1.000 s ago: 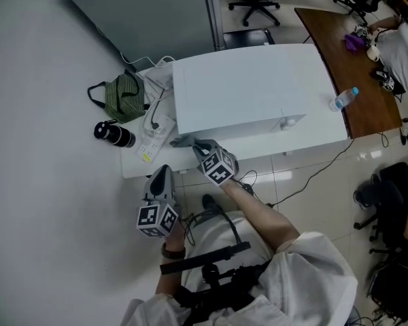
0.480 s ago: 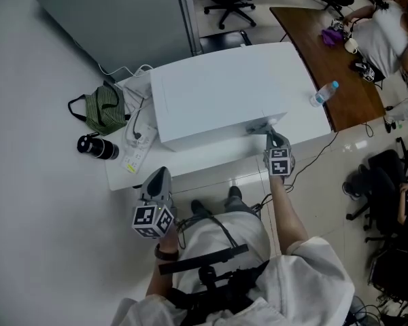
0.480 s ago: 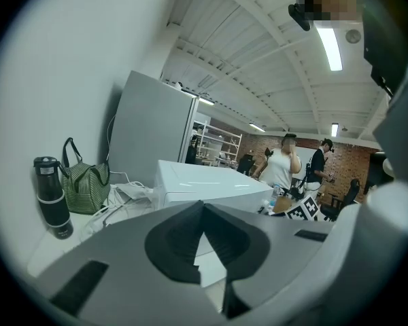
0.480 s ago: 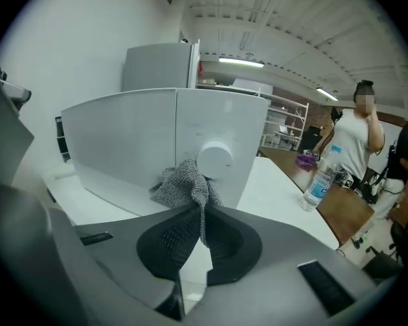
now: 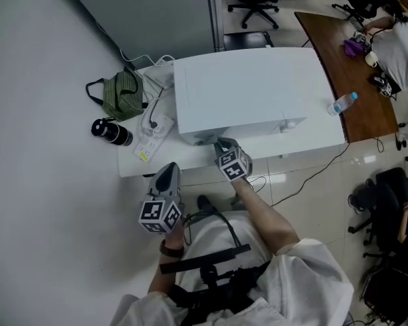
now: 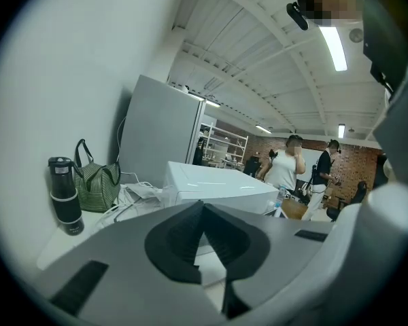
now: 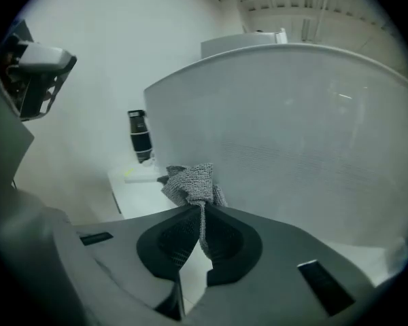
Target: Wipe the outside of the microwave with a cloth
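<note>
The white microwave (image 5: 251, 90) sits on a white table (image 5: 190, 163); its front door (image 7: 306, 141) fills the right gripper view. My right gripper (image 5: 221, 145) is shut on a grey cloth (image 7: 192, 183), which is bunched up and pressed against the lower left of the door. In the head view the cloth (image 5: 207, 140) shows at the front left corner of the microwave. My left gripper (image 5: 165, 180) hangs below the table's front edge, shut with nothing in it. The microwave (image 6: 214, 185) shows in the left gripper view beyond the shut jaws.
A green striped bag (image 5: 121, 94), a black flask (image 5: 112, 132) and a white power strip (image 5: 153, 133) with cables lie left of the microwave. A water bottle (image 5: 342, 102) stands on a brown desk (image 5: 350, 73) at the right. Office chairs and people are further off.
My right gripper has swept the cloth along the microwave's front, from the left end to the right end and back to the left. The left gripper has stayed put.
</note>
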The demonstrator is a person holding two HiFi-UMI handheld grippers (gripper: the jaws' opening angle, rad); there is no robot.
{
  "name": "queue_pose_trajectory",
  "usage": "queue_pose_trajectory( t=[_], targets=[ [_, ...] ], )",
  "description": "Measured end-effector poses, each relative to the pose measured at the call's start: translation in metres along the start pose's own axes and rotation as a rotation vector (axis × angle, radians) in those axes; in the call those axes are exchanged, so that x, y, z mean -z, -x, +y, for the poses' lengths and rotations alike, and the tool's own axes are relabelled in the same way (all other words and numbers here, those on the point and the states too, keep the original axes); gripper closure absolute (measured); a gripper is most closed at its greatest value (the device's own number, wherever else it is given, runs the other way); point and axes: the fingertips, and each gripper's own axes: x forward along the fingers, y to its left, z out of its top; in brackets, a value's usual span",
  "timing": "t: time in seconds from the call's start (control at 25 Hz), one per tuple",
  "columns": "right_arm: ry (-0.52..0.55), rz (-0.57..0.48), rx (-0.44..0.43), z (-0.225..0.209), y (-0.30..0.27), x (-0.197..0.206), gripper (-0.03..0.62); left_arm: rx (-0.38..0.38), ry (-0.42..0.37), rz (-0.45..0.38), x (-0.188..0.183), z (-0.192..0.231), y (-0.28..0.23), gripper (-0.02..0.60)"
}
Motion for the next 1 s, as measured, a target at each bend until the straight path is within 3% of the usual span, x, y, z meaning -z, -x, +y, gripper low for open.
queue_pose_trajectory(
  t=[0.12, 0.24, 0.32, 0.44, 0.64, 0.72, 0.84, 1.0],
  targets=[
    [0.119, -0.002, -0.129, 0.067, -0.033, -0.024, 0.568, -0.016, -0.008, 0.001, -0.002, 0.005, 0.008, 0.558],
    [0.138, 0.016, -0.164, 0.081, -0.044, -0.021, 0.568, -0.036, -0.008, -0.002, -0.005, 0.007, 0.012, 0.558],
    [0.102, 0.027, -0.139, 0.059, -0.038, -0.007, 0.568, -0.045, -0.003, -0.004, -0.007, 0.006, 0.010, 0.558],
    [0.015, 0.031, -0.040, -0.010, -0.011, 0.029, 0.568, -0.047, -0.005, -0.001, -0.006, -0.001, 0.002, 0.558],
    [-0.163, 0.058, 0.240, -0.160, 0.065, 0.108, 0.568, -0.034, 0.002, 0.023, 0.001, -0.017, -0.018, 0.558],
    [-0.223, 0.100, 0.322, -0.200, 0.089, 0.144, 0.568, -0.016, -0.002, 0.031, 0.003, -0.026, -0.023, 0.558],
    [-0.261, 0.137, 0.361, -0.221, 0.107, 0.165, 0.568, -0.008, -0.013, 0.040, 0.003, -0.033, -0.029, 0.558],
    [-0.235, 0.144, 0.258, -0.187, 0.068, 0.167, 0.568, -0.052, -0.003, 0.049, 0.007, -0.029, -0.032, 0.558]
  ],
)
